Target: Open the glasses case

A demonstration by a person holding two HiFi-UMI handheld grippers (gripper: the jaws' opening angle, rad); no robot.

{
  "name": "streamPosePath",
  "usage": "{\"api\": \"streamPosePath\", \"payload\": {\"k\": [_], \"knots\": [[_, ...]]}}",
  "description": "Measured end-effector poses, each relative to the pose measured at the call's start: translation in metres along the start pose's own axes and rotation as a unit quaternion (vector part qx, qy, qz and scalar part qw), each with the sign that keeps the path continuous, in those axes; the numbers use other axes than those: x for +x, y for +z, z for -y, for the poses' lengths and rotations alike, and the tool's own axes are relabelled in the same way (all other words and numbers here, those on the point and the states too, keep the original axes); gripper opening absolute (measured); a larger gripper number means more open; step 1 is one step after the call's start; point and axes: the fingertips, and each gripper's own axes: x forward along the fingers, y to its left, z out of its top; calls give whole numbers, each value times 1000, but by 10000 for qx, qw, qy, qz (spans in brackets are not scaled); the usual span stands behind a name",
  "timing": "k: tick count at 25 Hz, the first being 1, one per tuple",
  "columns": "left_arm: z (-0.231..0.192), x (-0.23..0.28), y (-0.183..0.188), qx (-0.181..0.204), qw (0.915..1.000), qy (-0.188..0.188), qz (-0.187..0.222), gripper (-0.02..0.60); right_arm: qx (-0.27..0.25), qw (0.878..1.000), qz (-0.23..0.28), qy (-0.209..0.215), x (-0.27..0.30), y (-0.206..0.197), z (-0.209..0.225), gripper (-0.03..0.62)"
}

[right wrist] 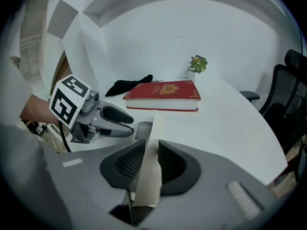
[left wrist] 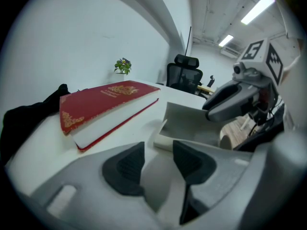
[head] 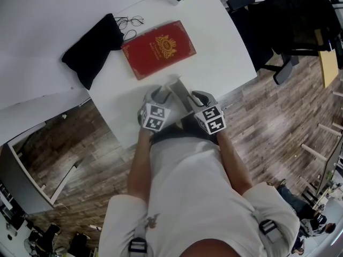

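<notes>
Glasses case (head: 179,92) at the near edge of the white table (head: 225,52), lid raised. Base gripped by the left gripper (left wrist: 157,151), thin lid flap pinched tight in the right gripper (right wrist: 151,151). Just beyond, a red book (head: 158,48); black cloth (head: 94,47) and spectacles (head: 130,21) farther left. Bare tabletop rightward to the curved edge.

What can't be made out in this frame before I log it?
Contents of the glasses case: head view, left gripper and right gripper cover it; gripper views, its own flap blocks it.
Gold print on the red book: too small, every view.
Spectacles: head view, too small to tell folded or open.
</notes>
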Motion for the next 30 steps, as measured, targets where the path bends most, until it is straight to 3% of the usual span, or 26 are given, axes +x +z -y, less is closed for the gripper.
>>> {"api": "streamPosePath", "payload": {"k": [30], "knots": [[2, 0, 0, -13, 10000, -42, -54, 186, 155, 9996, -32, -252, -1, -3, 21, 46]]}}
